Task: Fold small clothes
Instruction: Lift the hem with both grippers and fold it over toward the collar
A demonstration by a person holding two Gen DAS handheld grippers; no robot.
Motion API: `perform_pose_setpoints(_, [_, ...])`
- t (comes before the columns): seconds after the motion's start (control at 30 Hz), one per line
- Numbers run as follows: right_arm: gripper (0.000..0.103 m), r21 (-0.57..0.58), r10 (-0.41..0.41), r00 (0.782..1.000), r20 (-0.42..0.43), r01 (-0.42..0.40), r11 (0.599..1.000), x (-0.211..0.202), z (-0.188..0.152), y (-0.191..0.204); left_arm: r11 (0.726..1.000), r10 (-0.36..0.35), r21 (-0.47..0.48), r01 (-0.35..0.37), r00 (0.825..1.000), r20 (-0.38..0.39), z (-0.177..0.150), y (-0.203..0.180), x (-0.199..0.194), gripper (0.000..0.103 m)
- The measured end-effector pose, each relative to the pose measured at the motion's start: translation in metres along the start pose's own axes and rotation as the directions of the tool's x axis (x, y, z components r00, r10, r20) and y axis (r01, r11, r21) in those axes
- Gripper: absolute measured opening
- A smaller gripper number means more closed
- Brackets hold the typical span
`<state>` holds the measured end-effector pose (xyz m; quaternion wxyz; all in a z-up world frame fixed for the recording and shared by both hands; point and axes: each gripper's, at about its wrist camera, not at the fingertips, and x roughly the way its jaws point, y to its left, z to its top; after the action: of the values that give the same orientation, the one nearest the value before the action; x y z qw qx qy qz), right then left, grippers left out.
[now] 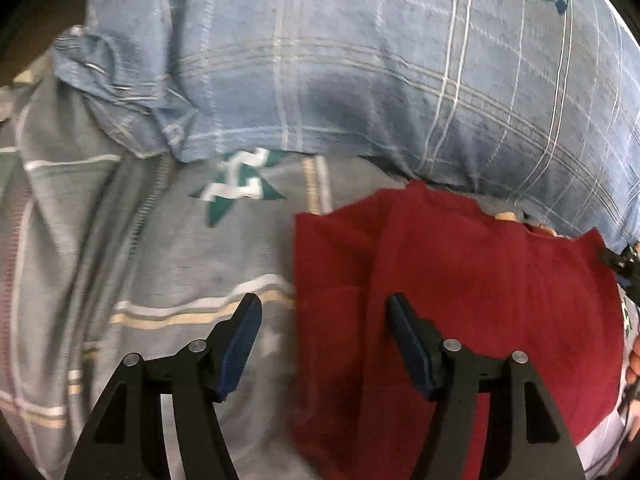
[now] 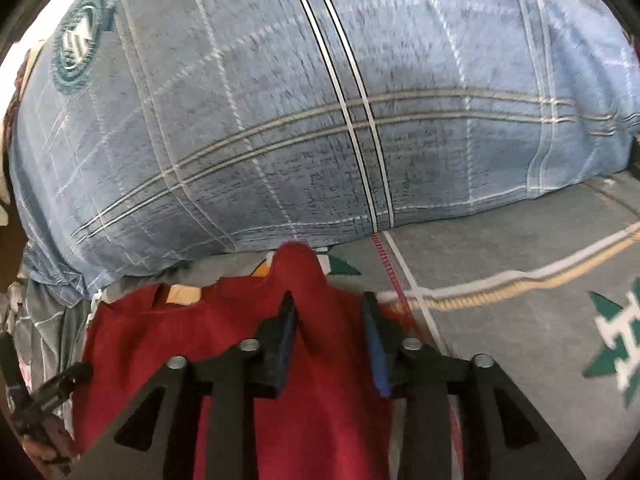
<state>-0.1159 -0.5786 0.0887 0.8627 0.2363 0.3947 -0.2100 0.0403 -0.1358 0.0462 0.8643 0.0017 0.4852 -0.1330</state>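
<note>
A dark red garment [image 1: 460, 280] lies on the grey bedsheet [image 1: 160, 260], in front of a blue pillow. In the left wrist view my left gripper [image 1: 324, 304] is open, its jaws standing wide astride the garment's left edge, one fingertip over the sheet and the other over the red cloth. In the right wrist view a raised ridge of the red garment [image 2: 328, 360] runs up between the fingers of my right gripper [image 2: 328, 304], which is shut on that fold. The fold's tip pokes out beyond the fingertips toward the pillow.
A big blue plaid pillow [image 2: 320, 100] with a round green emblem [image 2: 76, 48] fills the far side. The grey sheet [image 2: 520, 340] carries stripes and green star motifs [image 1: 236, 188]. A hand [image 1: 634, 364] shows at the right edge. Something beige [image 2: 180, 294] peeks from behind the garment.
</note>
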Motion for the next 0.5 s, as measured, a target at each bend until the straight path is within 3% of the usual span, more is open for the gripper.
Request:
perform_pose_setpoints(0.17, [0.064,-0.068,0.159,0.987,0.002,-0.158,0.985,-0.039,-0.02,0.053,1.0,0.006,-0.029,-0.007,1.0,-0.028,-0.013,0.011,-0.033,0.064])
perform_pose_setpoints(0.3, [0.064,-0.168,0.323,0.933,-0.159,-0.348,0.923,-0.019,-0.046,0.142,1.0,-0.003,-0.018,0.003,1.0,-0.011,-0.029,0.011,-0.062,0.065])
perform_pose_setpoints(0.5, [0.063,-0.275,0.306,0.908,-0.285,-0.383,0.882,0.033,-0.077,0.262,0.999,0.024,-0.04,-0.024,1.0,0.017,-0.047,0.029,-0.07,0.065])
